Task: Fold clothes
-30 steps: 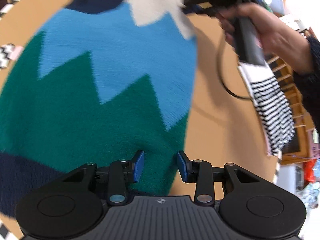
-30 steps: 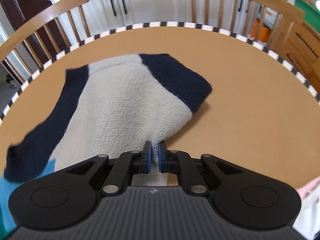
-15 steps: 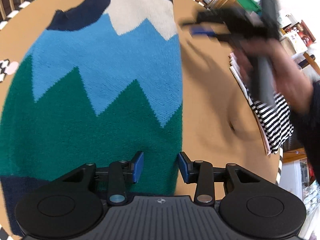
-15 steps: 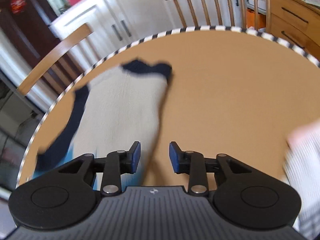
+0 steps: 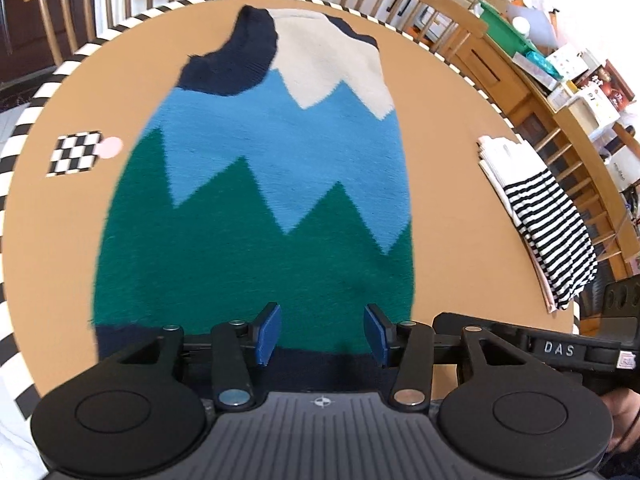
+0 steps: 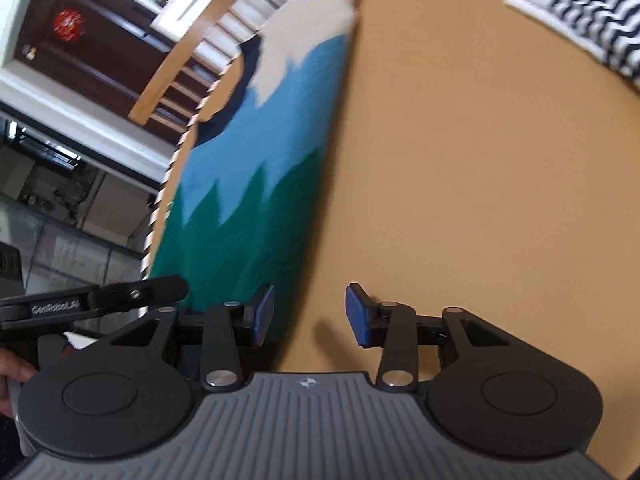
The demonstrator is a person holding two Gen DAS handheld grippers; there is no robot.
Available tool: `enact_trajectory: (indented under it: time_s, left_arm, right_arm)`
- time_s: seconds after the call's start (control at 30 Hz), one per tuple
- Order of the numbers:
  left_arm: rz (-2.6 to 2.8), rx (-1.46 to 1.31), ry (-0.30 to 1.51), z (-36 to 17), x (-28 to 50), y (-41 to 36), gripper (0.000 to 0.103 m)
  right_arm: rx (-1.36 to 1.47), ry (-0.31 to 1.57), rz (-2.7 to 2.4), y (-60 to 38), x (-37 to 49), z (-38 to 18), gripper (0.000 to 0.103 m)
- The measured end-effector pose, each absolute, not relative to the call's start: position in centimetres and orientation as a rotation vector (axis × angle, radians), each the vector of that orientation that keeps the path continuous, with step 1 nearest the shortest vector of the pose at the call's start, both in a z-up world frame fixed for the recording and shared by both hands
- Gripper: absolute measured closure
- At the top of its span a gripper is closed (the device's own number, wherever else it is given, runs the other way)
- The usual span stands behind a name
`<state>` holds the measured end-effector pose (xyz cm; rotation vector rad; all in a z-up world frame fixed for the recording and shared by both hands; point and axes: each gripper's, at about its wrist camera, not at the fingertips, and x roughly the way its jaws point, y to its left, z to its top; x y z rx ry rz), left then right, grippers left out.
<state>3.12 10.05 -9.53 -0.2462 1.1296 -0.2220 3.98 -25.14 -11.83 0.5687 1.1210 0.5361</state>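
Round orange-brown bench (image 5: pixel 448 168) with a black-and-white striped rim, ringed by wooden spindle-back chairs (image 5: pixel 60 12), with white cabinets and cluttered shelving behind. Left tool (image 5: pixel 322 334): blue-padded fingers spread wide, holding nothing, poised over the navy hem of the sweater (image 5: pixel 256 220). The knit sweater lies flat directly ahead of the left tool, hem nearest, running away through zigzag bands of green, light blue and cream to a navy collar at the far end; a navy sleeve is folded across the far left shoulder. Right tool (image 6: pixel 310 316): fingers likewise wide apart and empty, hovering at the sweater's right edge near the hem, one pad over green knit, the other over bare bench. The two tools sit close side by side; each appears at the margin of the other's view, the right tool's body marked "DAS". Left of the left tool, well apart from the sweater: a checkerboard marker (image 5: pixel 76 154) with a pink dot at its corner. Right of both tools, near the bench rim: a folded white garment with navy stripes (image 5: pixel 536 216).
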Motion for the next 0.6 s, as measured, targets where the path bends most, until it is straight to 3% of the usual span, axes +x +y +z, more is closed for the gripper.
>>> enact_trajectory:
  time_s: [0.23,0.37,0.43,0.5,0.6]
  left_arm:
    - [-0.153,-0.186,1.081,-9.3,1.2,13.0,0.043]
    - [-0.069,-0.127,1.032,-9.6,-0.1,15.8,0.043]
    - [-0.041,-0.099,1.024,-10.0,-0.5,17.0,0.043]
    - [-0.025,-0.086,1.025,-10.6,-0.7,17.9,0.043]
    - [-0.036,-0.134,1.060,-11.6,-0.7,18.4,0.044]
  right_arm:
    - [0.600,1.168,0.539,-23.1,2.9,-12.6,0.057]
    - [0.602,1.165,0.542,-22.4,2.4,-12.6,0.056]
    - [0.589,1.161,0.543,-21.9,2.2,-12.7,0.062]
    - [0.591,1.158,0.536,-21.5,2.1,-12.7,0.079]
    - [0.615,1.159,0.512,-21.8,2.1,-12.7,0.086]
